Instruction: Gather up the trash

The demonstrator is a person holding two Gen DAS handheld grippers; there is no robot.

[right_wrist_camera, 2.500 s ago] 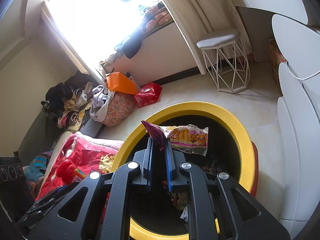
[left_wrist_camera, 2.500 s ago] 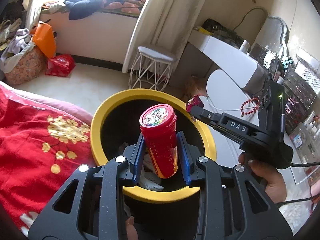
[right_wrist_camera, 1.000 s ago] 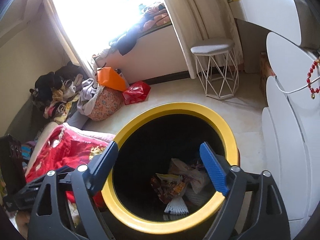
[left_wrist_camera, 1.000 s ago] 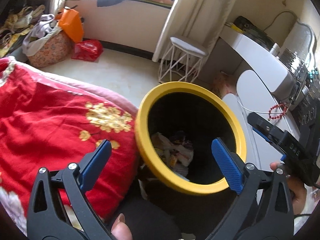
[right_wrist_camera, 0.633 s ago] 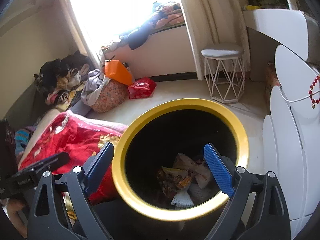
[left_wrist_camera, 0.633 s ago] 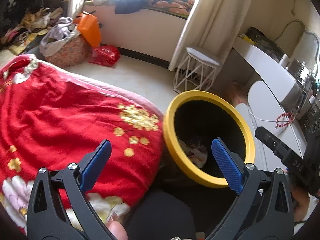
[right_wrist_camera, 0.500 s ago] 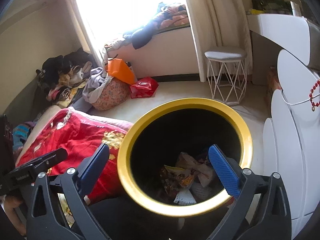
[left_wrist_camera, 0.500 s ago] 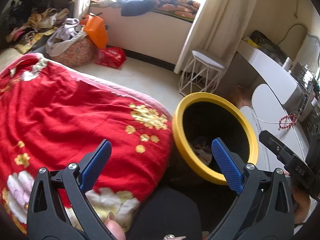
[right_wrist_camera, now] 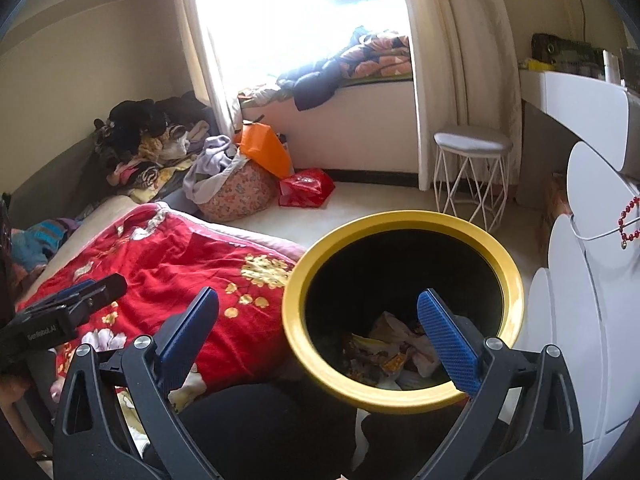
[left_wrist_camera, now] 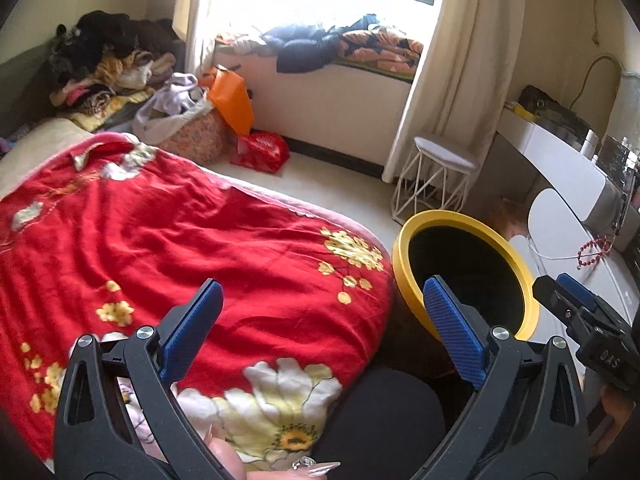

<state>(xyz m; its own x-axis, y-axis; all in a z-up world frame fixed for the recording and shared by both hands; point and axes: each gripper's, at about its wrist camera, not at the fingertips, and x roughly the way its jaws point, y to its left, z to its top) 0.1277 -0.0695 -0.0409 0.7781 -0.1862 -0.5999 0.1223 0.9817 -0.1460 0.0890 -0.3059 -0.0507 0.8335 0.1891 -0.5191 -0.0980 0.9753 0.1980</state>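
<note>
Far left, both views: heap of clothes (left_wrist_camera: 100, 64) against the wall, with orange bag (left_wrist_camera: 232, 98) and red plastic bag (left_wrist_camera: 262, 152) on the floor below the window ledge.

Left, near: red floral quilt (left_wrist_camera: 180, 240) covering the bed. Left wrist view: left gripper (left_wrist_camera: 320, 320) above the quilt's right edge, blue pads (left_wrist_camera: 192, 330) spread wide apart, nothing between. Fingertip with a long nail visible at the bottom edge of this view only.

Centre right: yellow-rimmed bin (right_wrist_camera: 516, 292) on the floor, just beside the bed. Right wrist view only: trash (right_wrist_camera: 384, 352), crumpled wrappers and packets, lying at the bottom of the bin. Left wrist view: bin interior black, contents hidden.

Right wrist view: right gripper (right_wrist_camera: 316, 328) spanning quilt edge and bin, jaws fully apart, empty; right pad over the bin mouth. Left gripper's tip at the far left edge.

Right, far: white wire stool (right_wrist_camera: 472, 168) by the curtain. Far right: white scalloped furniture (right_wrist_camera: 576, 288) with red bead string (right_wrist_camera: 628, 216).
</note>
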